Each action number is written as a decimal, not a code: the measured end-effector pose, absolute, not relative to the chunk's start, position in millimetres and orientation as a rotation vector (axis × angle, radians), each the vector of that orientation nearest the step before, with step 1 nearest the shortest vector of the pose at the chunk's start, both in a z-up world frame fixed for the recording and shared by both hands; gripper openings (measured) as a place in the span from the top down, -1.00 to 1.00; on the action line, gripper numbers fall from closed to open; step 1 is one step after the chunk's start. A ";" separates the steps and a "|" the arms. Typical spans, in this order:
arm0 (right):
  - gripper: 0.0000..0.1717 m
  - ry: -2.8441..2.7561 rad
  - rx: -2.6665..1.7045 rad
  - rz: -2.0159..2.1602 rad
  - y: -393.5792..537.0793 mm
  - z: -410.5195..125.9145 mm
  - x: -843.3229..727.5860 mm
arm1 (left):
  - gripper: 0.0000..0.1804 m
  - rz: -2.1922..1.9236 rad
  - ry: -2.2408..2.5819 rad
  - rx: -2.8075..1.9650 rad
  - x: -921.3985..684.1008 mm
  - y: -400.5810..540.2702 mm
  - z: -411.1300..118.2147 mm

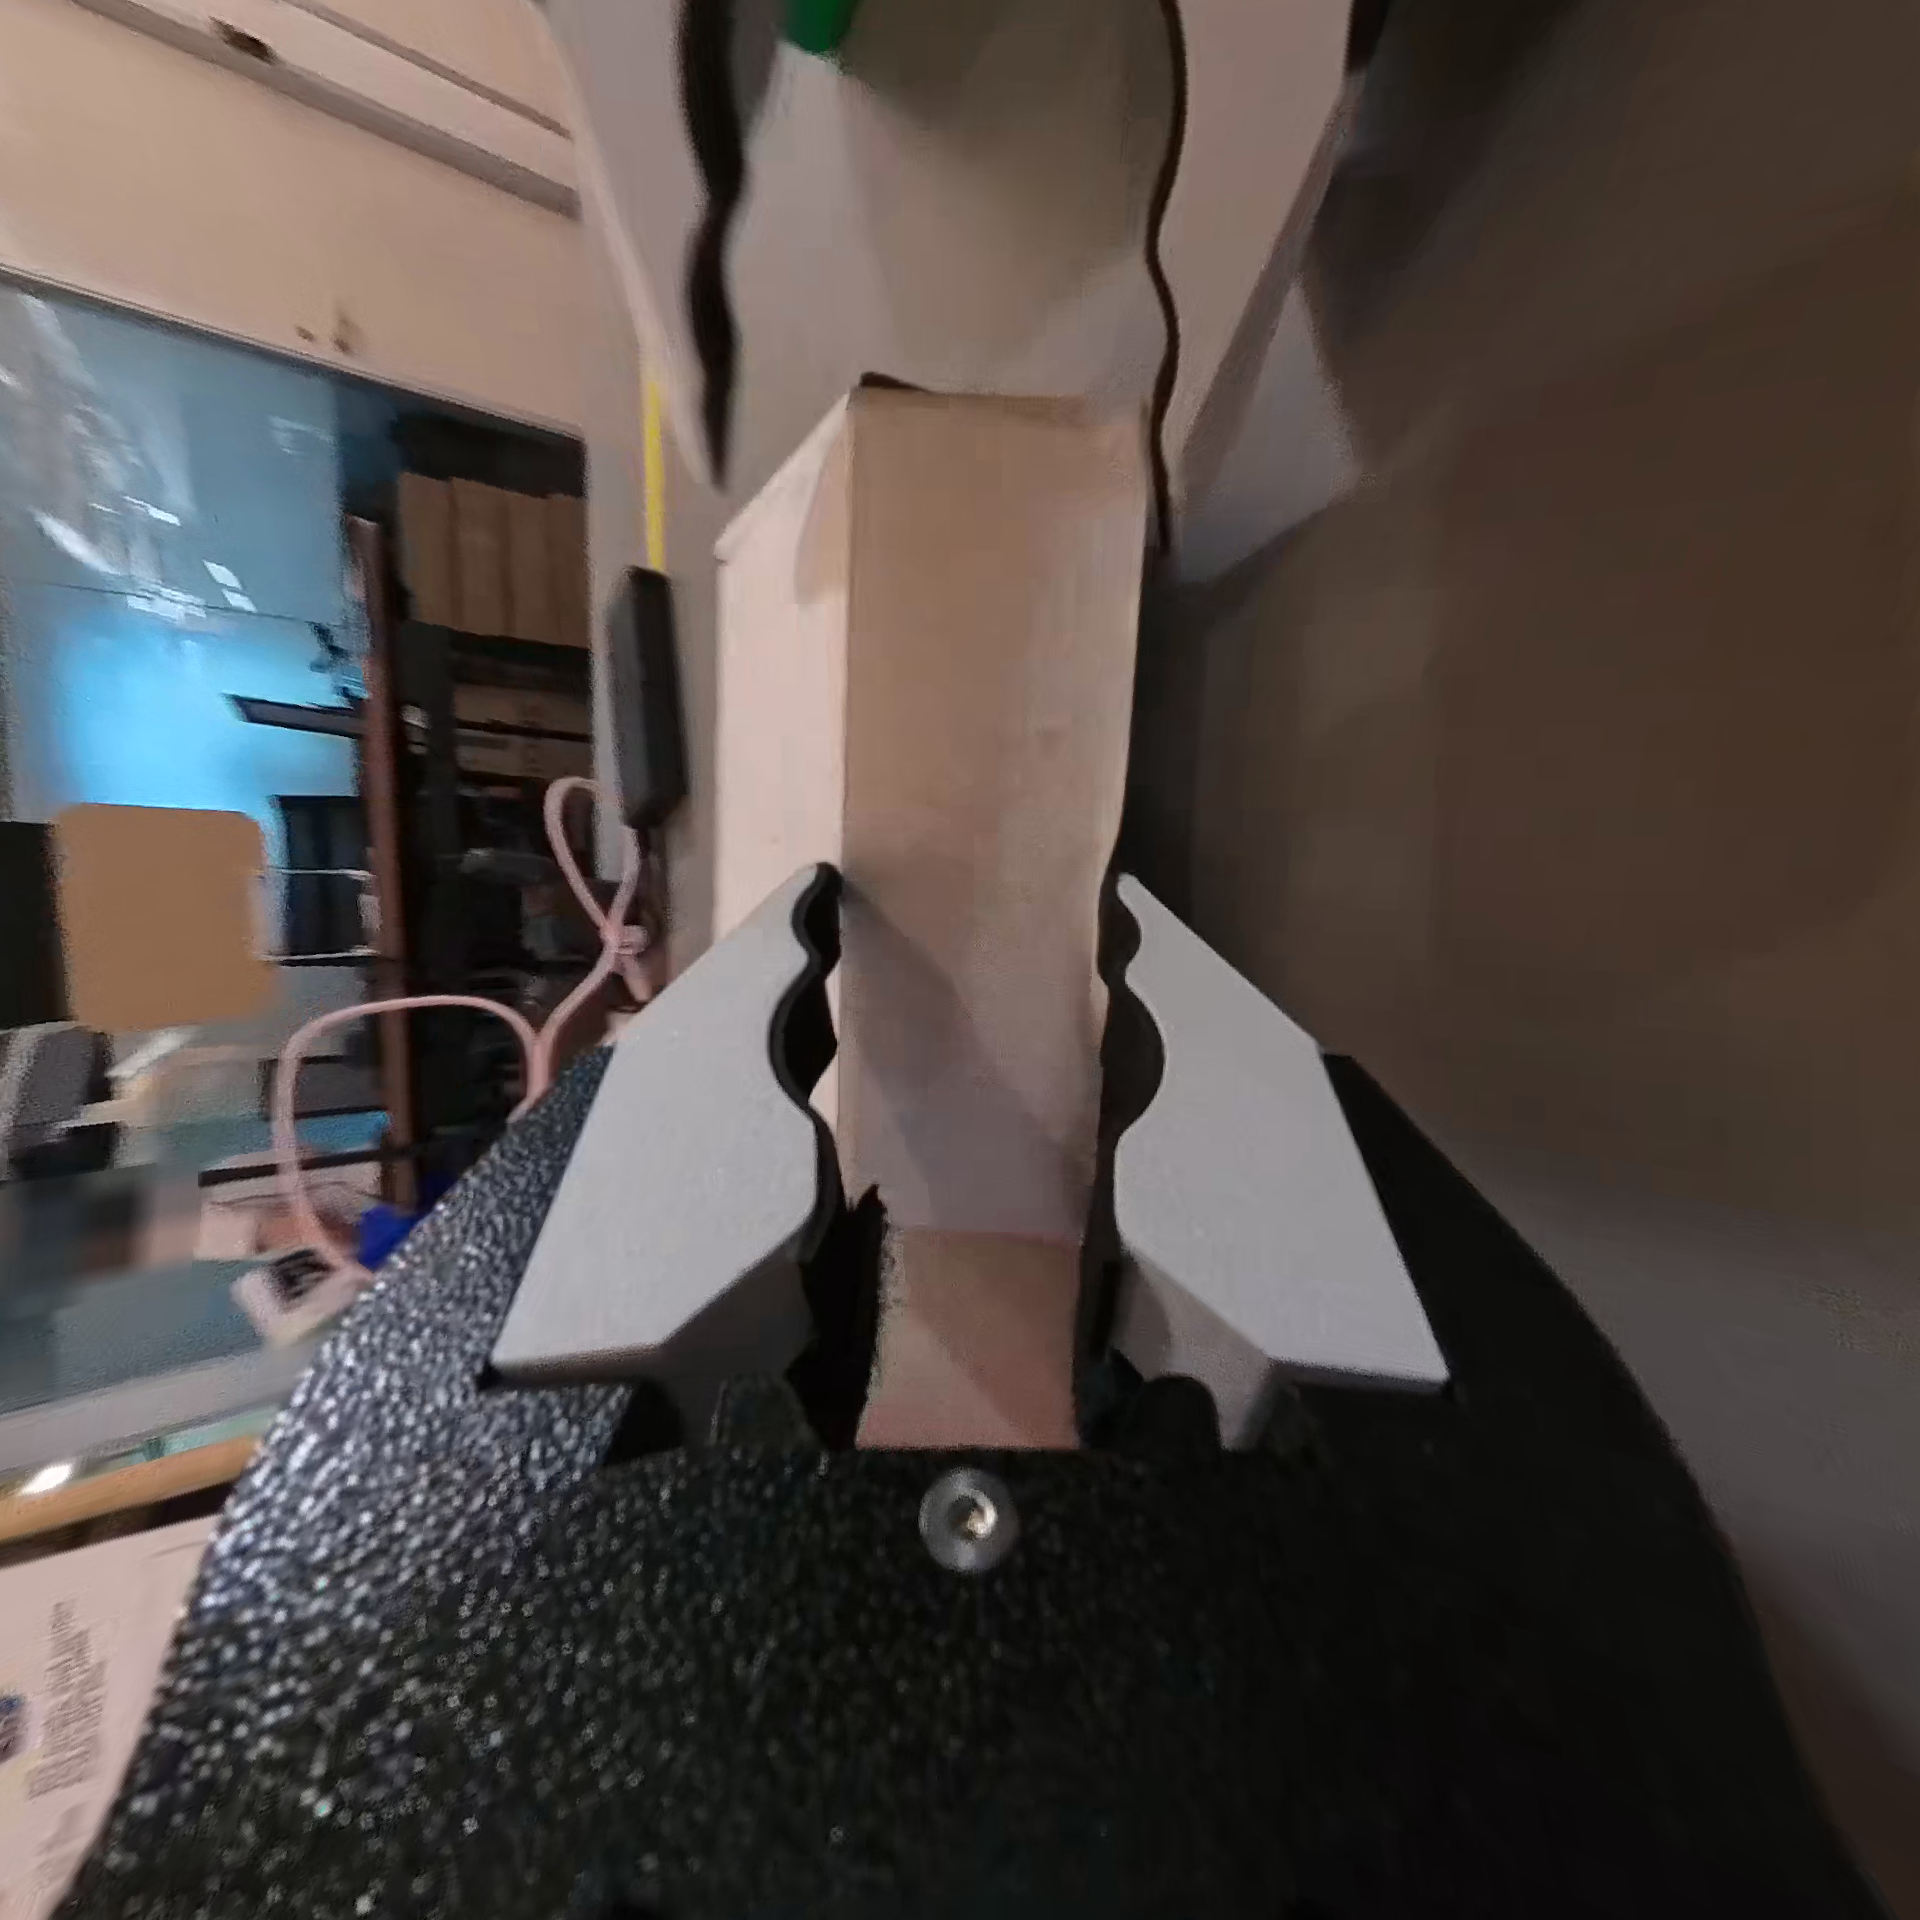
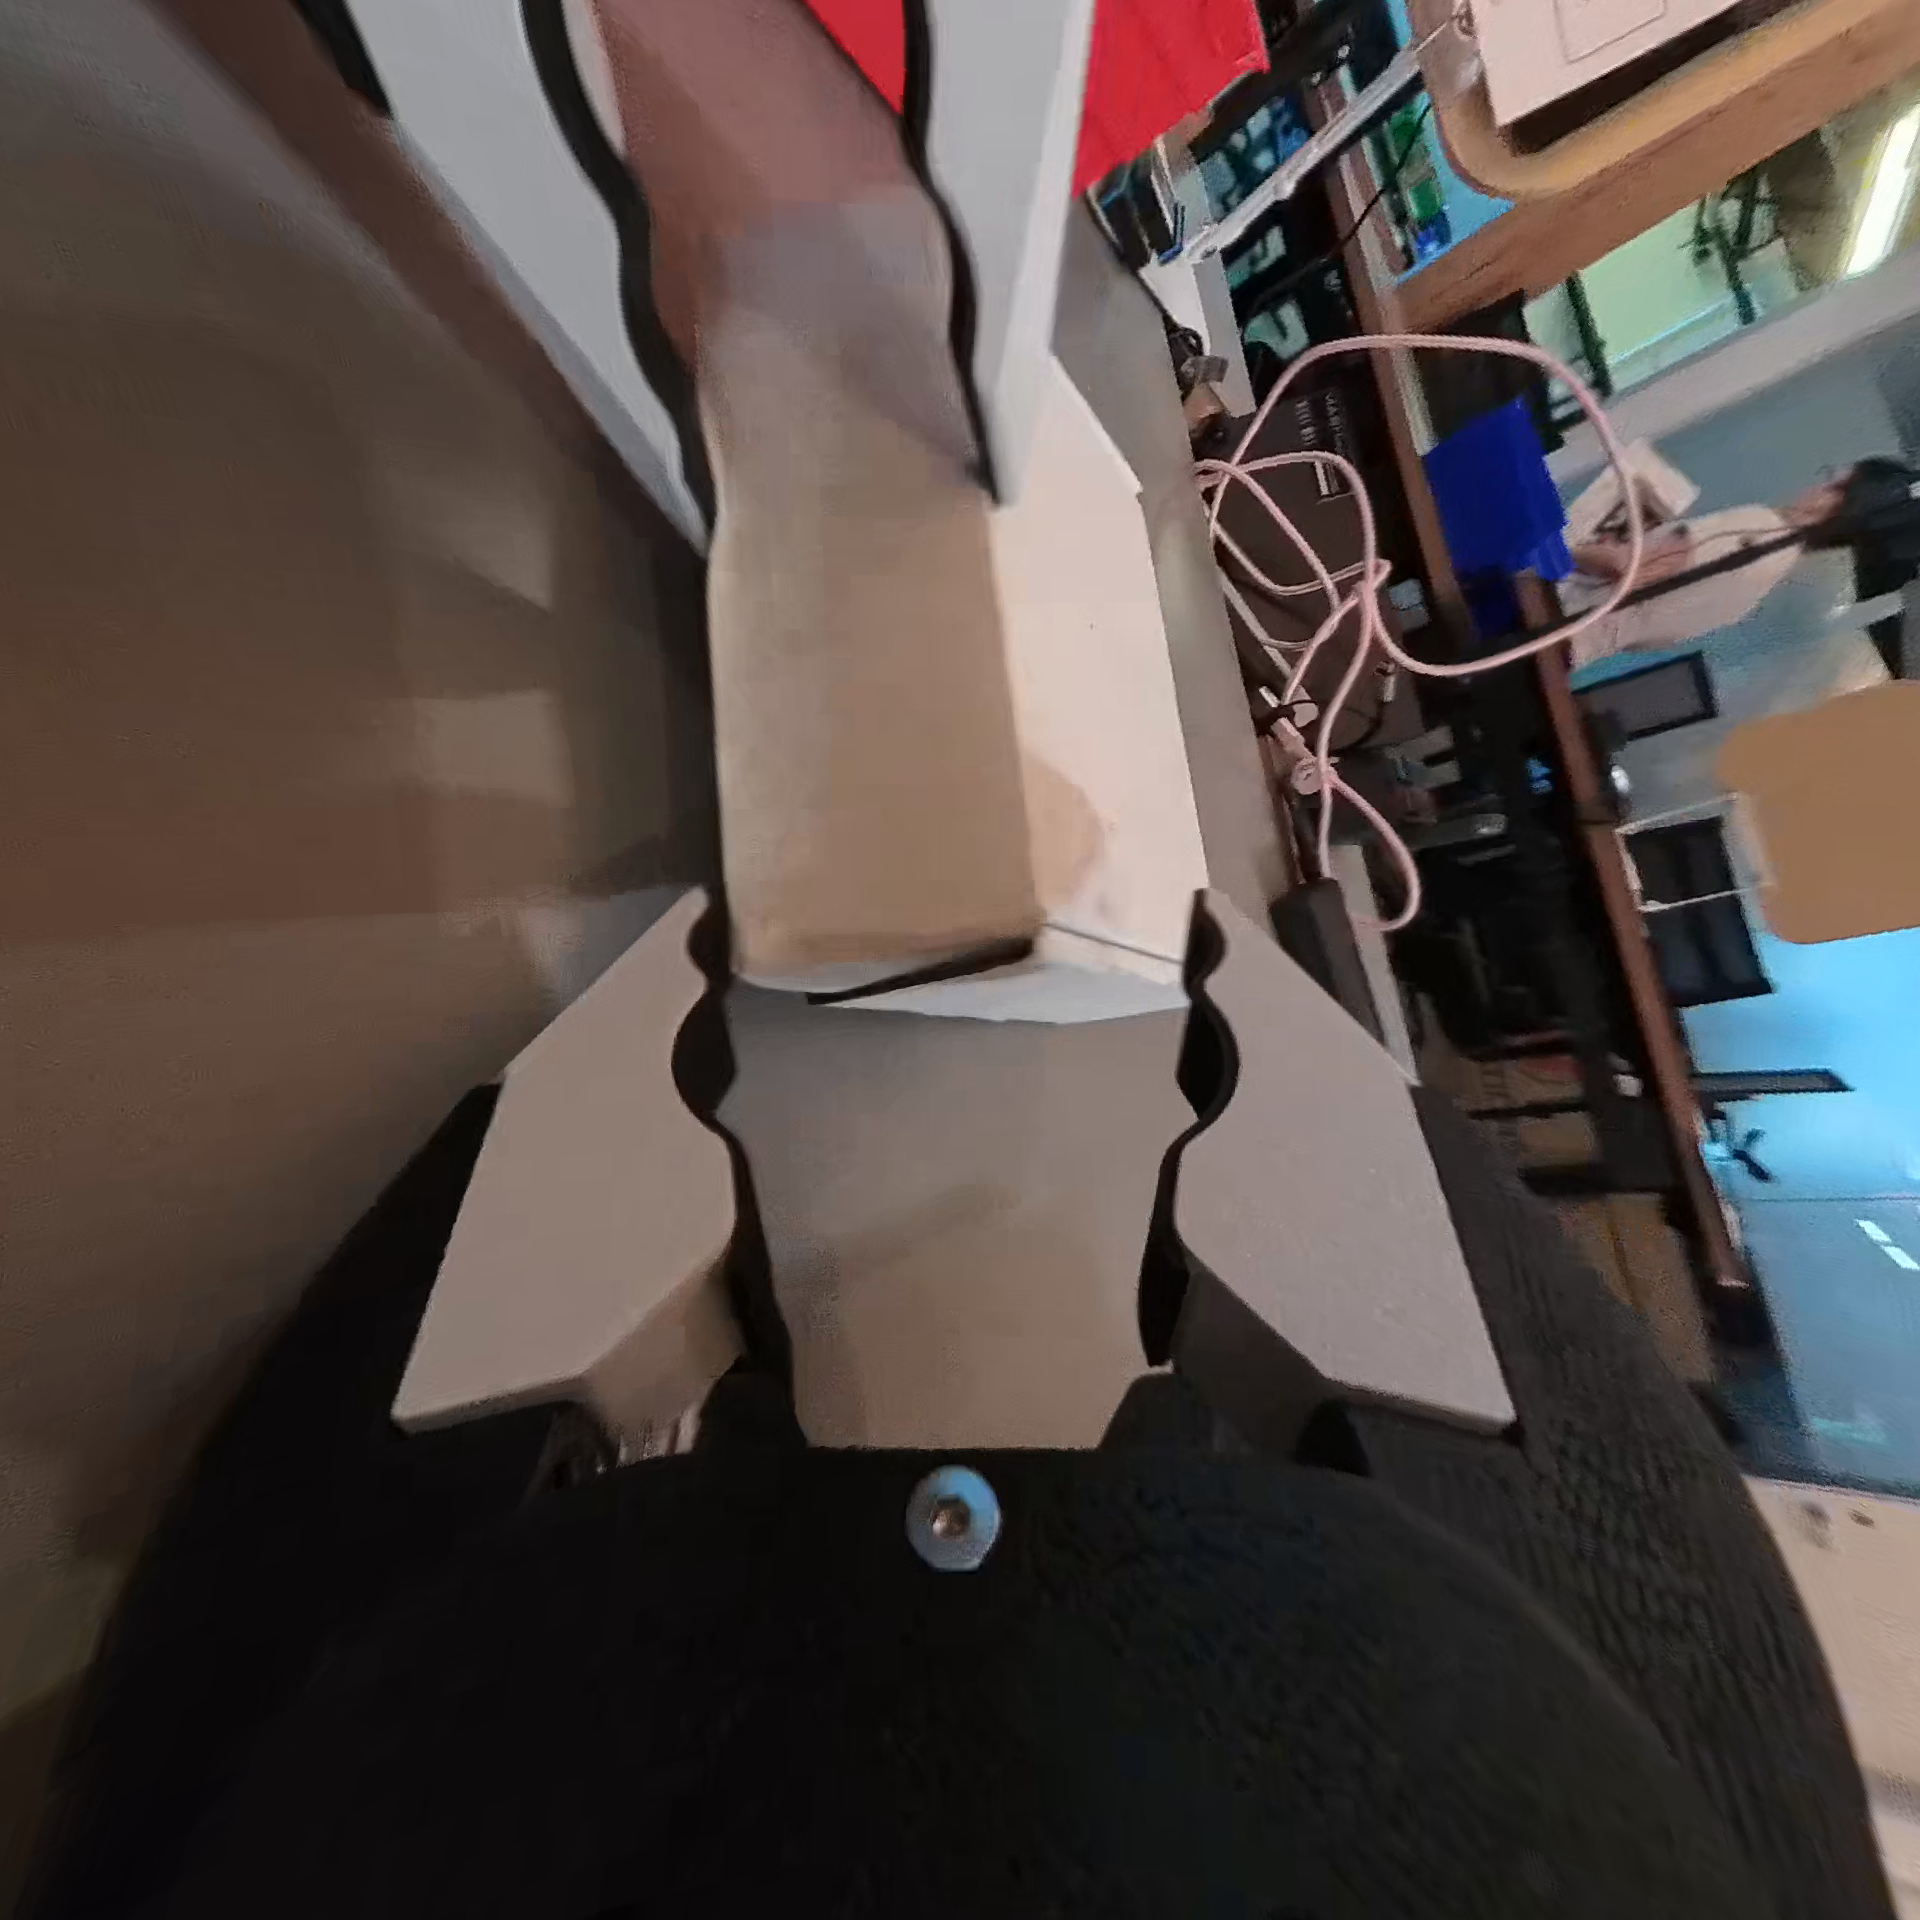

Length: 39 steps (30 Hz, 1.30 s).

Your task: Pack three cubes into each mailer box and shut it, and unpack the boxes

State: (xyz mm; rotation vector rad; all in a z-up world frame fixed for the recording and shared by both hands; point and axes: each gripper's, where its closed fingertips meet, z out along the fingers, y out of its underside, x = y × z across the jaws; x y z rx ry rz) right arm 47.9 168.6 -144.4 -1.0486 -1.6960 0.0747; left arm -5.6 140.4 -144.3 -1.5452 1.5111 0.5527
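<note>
A shut mailer box (image 1: 987,675), with a tan narrow face and white broad faces, is held in the air between the two grippers. In the left wrist view my left gripper (image 1: 977,883) is shut on its near end, with both pads against its sides. My right gripper's fingers (image 1: 644,208) stand around the far end. In the right wrist view the box (image 2: 862,707) ends at my right gripper (image 2: 953,914), which is wide open. Its right pad is clear of the box and its left fingertip is at the box's corner. My left gripper (image 2: 844,499) clamps the far part. No cubes show.
A large brown cardboard surface (image 1: 1558,727) lies close along one side of the box and also shows in the right wrist view (image 2: 312,623). A pink cable (image 2: 1351,582) and a black adapter (image 1: 649,696) hang nearby. Shelving (image 2: 1558,727), a blue bin (image 2: 1496,488) and a distant person (image 2: 1881,540) are behind. Some 7 cm of space lies between my two pairs of fingers.
</note>
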 end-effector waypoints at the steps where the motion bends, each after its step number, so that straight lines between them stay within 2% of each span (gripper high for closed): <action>1: -0.08 -1.696 -1.074 0.096 168.3 -144.7 50.5 | 0.45 0.527 1.525 -1.594 -5.1 140.5 -150.0; 5: -0.12 -1.650 -1.121 0.164 170.6 -136.3 61.7 | 0.46 0.478 1.543 -1.676 -3.8 142.5 -148.3; 9: -0.15 -1.619 -1.148 0.194 173.8 -130.5 69.9 | 0.48 0.264 1.529 -1.874 -0.4 138.2 -145.6; 14: -0.14 -1.622 -1.336 0.278 180.4 -147.0 78.5 | 0.48 0.065 1.504 -2.052 -0.3 139.9 -131.2; 20: 0.11 -1.406 -1.642 0.514 191.2 -154.8 69.1 | 0.48 -0.136 1.450 -2.149 -1.8 150.1 -110.0; 25: 0.39 -1.288 -1.677 0.582 196.6 -152.1 60.4 | 0.48 -0.259 1.414 -2.193 -0.6 152.2 -99.4; 30: 0.47 -1.126 -1.692 0.802 197.9 -132.3 60.5 | 0.48 -0.304 1.414 -2.198 2.3 151.9 -95.2; 39: 0.60 -1.145 -1.725 0.799 194.1 -136.3 58.9 | 0.48 -0.358 1.436 -2.206 3.5 153.2 -92.1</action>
